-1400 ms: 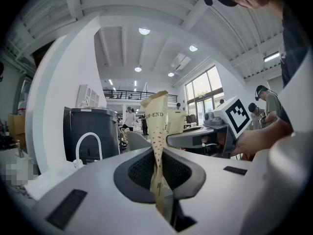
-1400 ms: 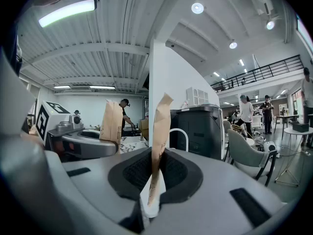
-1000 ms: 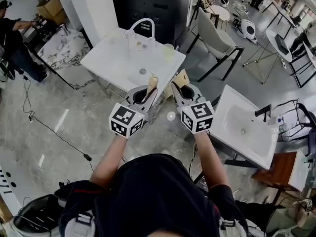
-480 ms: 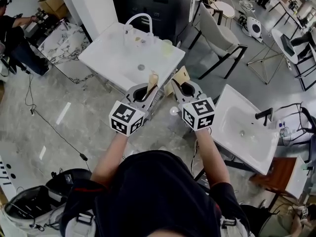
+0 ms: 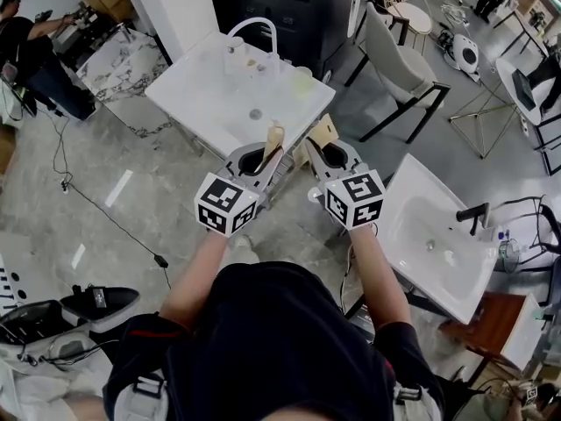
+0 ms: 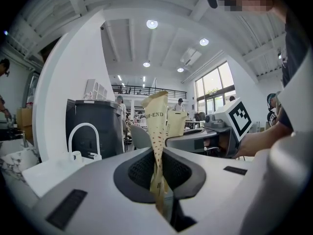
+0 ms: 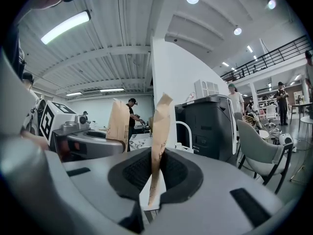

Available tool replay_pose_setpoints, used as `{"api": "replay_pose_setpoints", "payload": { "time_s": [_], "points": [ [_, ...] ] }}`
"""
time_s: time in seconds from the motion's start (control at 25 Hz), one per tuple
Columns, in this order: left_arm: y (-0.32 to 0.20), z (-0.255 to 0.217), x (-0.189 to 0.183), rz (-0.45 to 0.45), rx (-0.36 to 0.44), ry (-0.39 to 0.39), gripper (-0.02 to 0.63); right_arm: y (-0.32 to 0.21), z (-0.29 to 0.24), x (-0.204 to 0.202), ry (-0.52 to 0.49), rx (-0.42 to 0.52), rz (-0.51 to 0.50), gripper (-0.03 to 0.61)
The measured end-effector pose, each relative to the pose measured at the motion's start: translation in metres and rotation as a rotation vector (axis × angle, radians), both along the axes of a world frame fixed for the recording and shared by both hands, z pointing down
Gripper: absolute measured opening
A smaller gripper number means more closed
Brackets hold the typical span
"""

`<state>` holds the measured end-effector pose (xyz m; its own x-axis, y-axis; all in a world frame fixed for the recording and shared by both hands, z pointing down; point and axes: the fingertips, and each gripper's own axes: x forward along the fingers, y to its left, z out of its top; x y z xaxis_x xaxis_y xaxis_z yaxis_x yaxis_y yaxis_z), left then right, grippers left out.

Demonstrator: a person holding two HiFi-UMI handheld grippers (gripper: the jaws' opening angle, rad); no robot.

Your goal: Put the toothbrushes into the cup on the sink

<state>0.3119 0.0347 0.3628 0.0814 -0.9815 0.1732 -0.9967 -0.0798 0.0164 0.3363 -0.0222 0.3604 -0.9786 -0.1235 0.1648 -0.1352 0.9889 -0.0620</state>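
My left gripper (image 5: 266, 159) is shut on a tan paper-wrapped toothbrush (image 5: 273, 139), which stands upright between its pads (image 6: 157, 131). Beside it, my right gripper (image 5: 314, 153) is shut on a second tan-wrapped toothbrush (image 5: 323, 132), also seen upright in the right gripper view (image 7: 160, 136). Both are held in the air short of the white sink (image 5: 210, 103). A pale cup (image 5: 302, 77) stands at the sink's back right corner, right of the curved white faucet (image 5: 254, 29). Each gripper view shows the other gripper alongside.
Small cups stand by the faucet. A black cabinet (image 5: 280, 7) is behind the sink and a grey chair (image 5: 394, 64) to its right. A second white sink (image 5: 438, 231) stands at my right. A cable (image 5: 105, 226) runs over the floor; a person (image 5: 35, 60) is far left.
Both grippers keep the same pose and grip. The surroundings have slid a little in the head view as the person shifts, with the floor items at the lower left moving.
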Motion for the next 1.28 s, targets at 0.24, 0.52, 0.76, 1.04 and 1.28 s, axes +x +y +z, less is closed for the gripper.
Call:
{"api": "replay_pose_setpoints", "payload": {
  "time_s": [0.24, 0.52, 0.76, 1.04, 1.28],
  "points": [
    [-0.007, 0.002, -0.01, -0.009, -0.007, 0.008, 0.029, -0.009, 0.0, -0.009, 0.004, -0.01, -0.009, 0.055],
    [-0.023, 0.004, -0.034, 0.005, -0.004, 0.02, 0.029, -0.024, 0.002, -0.035, 0.009, -0.015, -0.006, 0.055],
    [-0.041, 0.001, -0.076, 0.025, -0.001, 0.031, 0.029, -0.042, 0.003, -0.077, 0.016, -0.028, 0.016, 0.055],
    [-0.063, -0.003, -0.118, 0.05, -0.006, 0.036, 0.029, -0.062, -0.001, -0.12, 0.019, -0.036, 0.031, 0.055],
    [-0.074, -0.009, -0.157, 0.077, -0.009, 0.041, 0.029, -0.078, -0.005, -0.158, 0.021, -0.053, 0.064, 0.055]
  ]
}}
